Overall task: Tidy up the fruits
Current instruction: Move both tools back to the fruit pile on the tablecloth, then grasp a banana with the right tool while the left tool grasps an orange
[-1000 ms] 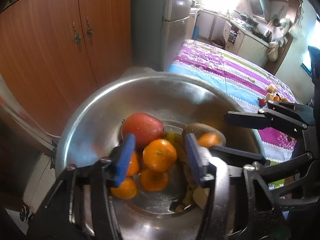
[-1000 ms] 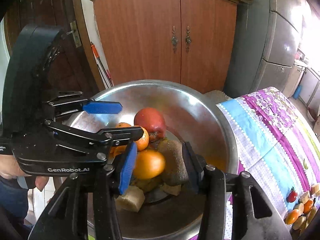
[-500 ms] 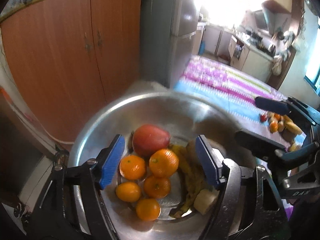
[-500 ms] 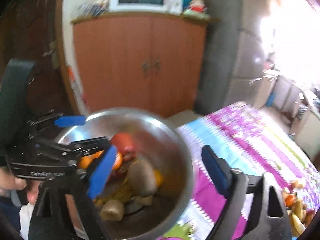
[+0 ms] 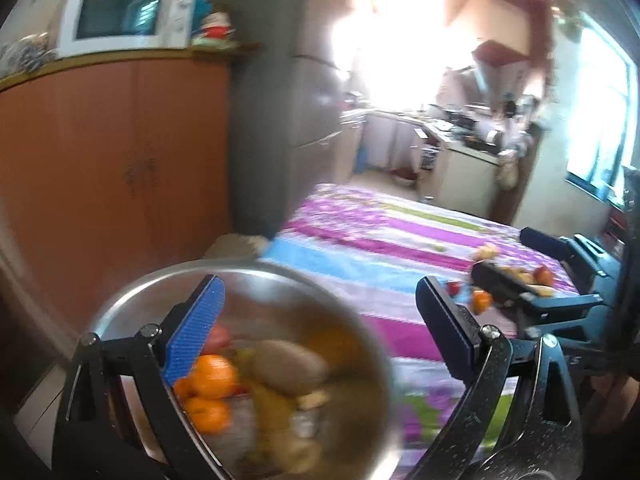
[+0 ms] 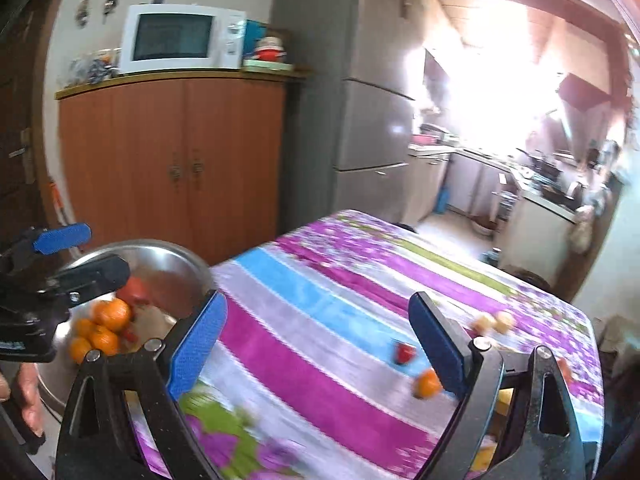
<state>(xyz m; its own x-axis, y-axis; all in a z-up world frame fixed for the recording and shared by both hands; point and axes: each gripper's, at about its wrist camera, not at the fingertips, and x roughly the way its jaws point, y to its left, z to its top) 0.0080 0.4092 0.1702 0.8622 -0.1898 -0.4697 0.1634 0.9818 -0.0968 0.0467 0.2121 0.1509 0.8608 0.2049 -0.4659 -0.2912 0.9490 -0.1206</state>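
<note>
Both my hand-held grippers are spread wide with nothing in them: the left hand-held gripper (image 5: 320,312) hangs over the steel bowl (image 5: 132,292), the right hand-held gripper (image 6: 318,322) faces the striped worktop (image 6: 320,280). I'd judge the loose fruits could roll off if I nudge them; both views are smeared. The bowl, left of my right one, holds mandarins (image 6: 111,314), a red apple (image 6: 136,289) and a kiwi (image 5: 286,364). Ahead lie a mandarin (image 6: 427,384) and something small and red (image 6: 405,353).
</note>
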